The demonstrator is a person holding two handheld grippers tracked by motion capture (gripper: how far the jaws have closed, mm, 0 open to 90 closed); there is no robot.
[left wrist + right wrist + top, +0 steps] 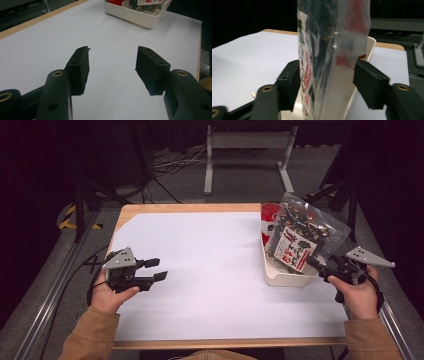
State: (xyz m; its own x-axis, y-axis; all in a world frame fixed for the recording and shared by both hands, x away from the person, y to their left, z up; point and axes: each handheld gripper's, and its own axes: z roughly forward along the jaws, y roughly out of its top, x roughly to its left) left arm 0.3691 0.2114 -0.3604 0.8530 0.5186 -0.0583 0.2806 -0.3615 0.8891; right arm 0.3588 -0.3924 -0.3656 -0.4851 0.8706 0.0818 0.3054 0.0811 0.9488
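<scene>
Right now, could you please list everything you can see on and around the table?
Snack bag: one, clear with dark contents and a red-and-white label, standing in the bin, between the right jaws.
Bin: one, white, right side of the table.
Red packet: one, in the bin behind the bag.
Paper sheet: one, white, covering the tabletop.
Table: one, wooden edge.
Metal stand: one, grey, on the floor beyond.
Left hand-held gripper: black, open, over the sheet.
Right hand-held gripper: black, jaws either side of the bag.

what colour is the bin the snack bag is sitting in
White or cream plastic bin, seen best in the high view, with the clear snack bag standing in it.
</scene>
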